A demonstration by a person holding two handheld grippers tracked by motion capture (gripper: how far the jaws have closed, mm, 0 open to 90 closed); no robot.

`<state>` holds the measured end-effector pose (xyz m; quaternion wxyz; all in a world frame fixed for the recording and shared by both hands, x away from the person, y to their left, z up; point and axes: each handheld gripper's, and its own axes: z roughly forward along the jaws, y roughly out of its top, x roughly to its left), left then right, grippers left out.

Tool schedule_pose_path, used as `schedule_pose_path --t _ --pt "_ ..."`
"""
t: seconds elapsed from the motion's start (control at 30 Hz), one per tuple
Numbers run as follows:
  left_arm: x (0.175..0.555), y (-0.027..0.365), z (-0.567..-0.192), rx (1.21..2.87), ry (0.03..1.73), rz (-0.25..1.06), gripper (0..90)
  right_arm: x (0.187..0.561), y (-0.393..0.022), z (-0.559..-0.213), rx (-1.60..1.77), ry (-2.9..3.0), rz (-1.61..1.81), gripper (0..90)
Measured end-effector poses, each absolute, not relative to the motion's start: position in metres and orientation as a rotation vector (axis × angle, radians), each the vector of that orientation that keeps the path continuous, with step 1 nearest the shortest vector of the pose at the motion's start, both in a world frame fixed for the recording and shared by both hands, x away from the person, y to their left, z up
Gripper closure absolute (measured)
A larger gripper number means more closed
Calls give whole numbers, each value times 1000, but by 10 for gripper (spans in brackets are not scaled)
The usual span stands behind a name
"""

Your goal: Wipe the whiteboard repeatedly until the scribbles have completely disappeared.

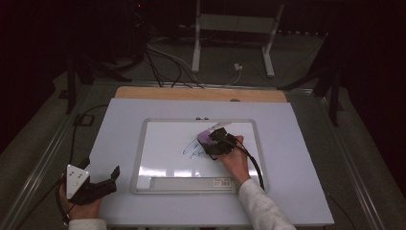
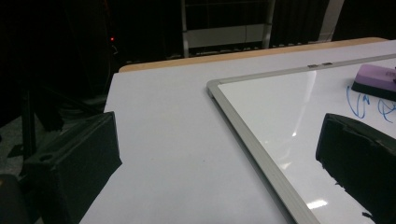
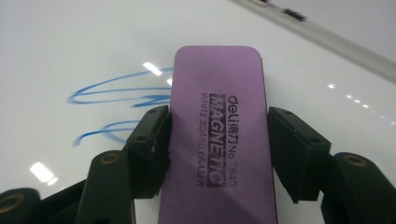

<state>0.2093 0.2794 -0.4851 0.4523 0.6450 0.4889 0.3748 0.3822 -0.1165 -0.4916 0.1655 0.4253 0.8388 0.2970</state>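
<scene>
My right hand-held gripper (image 3: 217, 140) pinches the purple eraser (image 3: 217, 135) by its long sides on the whiteboard (image 1: 163, 139). The blue scribble (image 1: 191, 147) lies just left of it, so I'd sweep left. My left hand-held gripper (image 1: 103, 184) rests spread at the desk's (image 1: 297, 143) near-left corner.

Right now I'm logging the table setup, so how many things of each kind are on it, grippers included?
Whiteboard: 1
Purple eraser: 1, clamped in the right gripper
Grippers: 2, the left gripper at the table's near left edge with its jaws apart
Blue scribble patch: 1
Total: 5
</scene>
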Motion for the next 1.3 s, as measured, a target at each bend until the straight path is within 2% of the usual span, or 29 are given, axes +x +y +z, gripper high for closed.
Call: schedule_pose_path --t 0.3,0.53,0.77,1.03,1.3 --pt "210 279 -485 1593 1207 922 5 401 -122 -492 1304 2322 822 414" --pt "209 280 -485 1592 1207 922 5 393 -100 -491 1202 2409 838 414" --pt "209 280 -485 1591 1207 920 5 406 -112 -491 1304 2344 823 414" --pt "209 279 -485 1594 1205 922 5 395 -97 -490 1204 2418 832 414" --pt "210 280 -486 1591 1207 919 5 405 -110 -491 1302 2323 797 414"
